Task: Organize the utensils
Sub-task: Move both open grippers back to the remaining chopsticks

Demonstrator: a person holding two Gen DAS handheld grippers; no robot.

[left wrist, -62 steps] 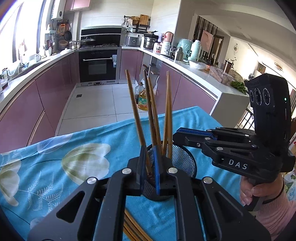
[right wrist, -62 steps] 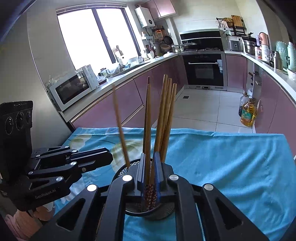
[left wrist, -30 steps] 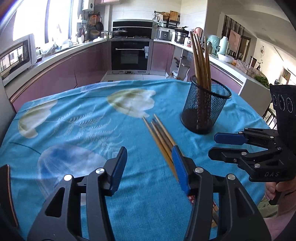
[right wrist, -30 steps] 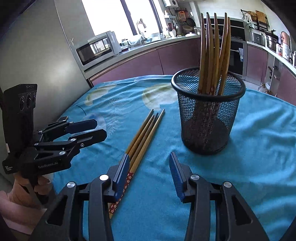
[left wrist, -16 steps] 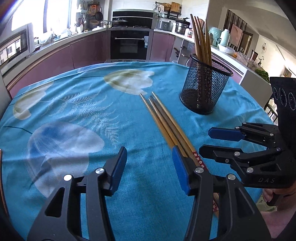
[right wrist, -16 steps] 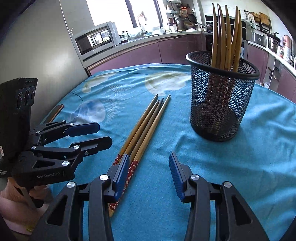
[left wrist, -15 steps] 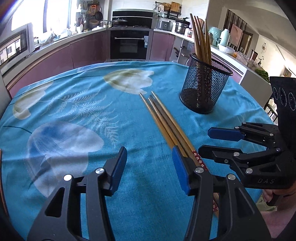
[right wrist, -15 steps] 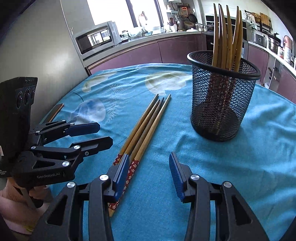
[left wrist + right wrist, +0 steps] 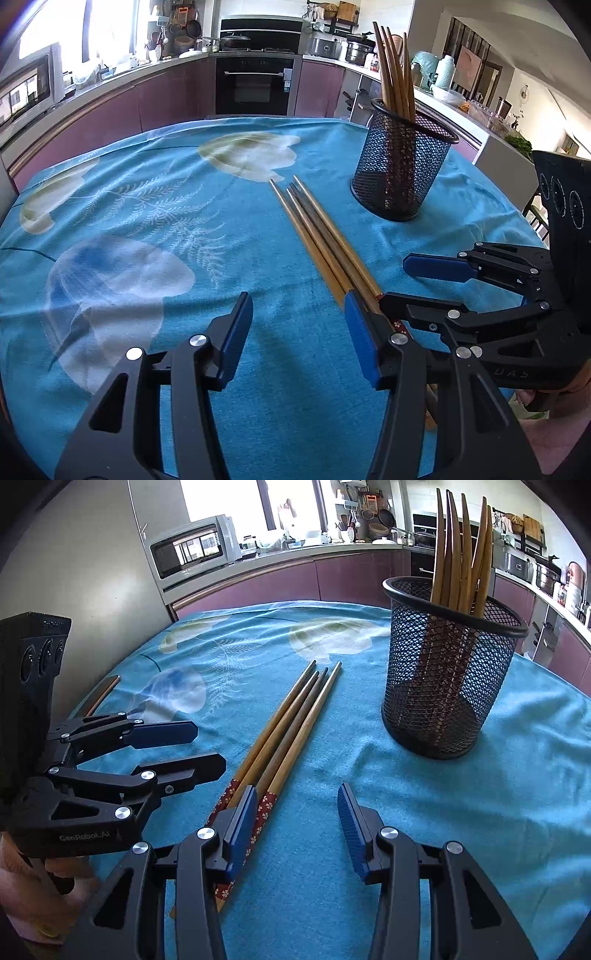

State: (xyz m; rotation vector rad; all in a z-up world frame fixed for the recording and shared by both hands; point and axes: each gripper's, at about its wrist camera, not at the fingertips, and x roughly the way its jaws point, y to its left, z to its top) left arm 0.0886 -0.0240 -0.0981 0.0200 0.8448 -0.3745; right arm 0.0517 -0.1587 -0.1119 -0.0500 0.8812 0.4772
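Several wooden chopsticks (image 9: pixel 317 236) (image 9: pixel 291 727) with red flowered ends lie side by side on the blue tablecloth. A black mesh cup (image 9: pixel 402 162) (image 9: pixel 447 664) holding several more chopsticks upright stands behind them to the right. My left gripper (image 9: pixel 299 317) hovers open and empty just left of the chopsticks' near ends, its right finger over them. My right gripper (image 9: pixel 295 808) is open and empty too, its left finger above the patterned ends. Each gripper shows in the other's view: the right (image 9: pixel 421 280), the left (image 9: pixel 207 746).
The table wears a blue cloth (image 9: pixel 147 229) with pale flower prints. A thin brown stick (image 9: pixel 105 690) lies at the table's left edge. Behind are purple kitchen cabinets, an oven (image 9: pixel 255 85) and a microwave (image 9: pixel 192 550). A hand (image 9: pixel 55 871) holds each gripper handle.
Two seconds ago both grippers were at the cup, shut around chopsticks. They have since drawn back and opened; over the last second both sank a little toward the chopsticks lying on the cloth.
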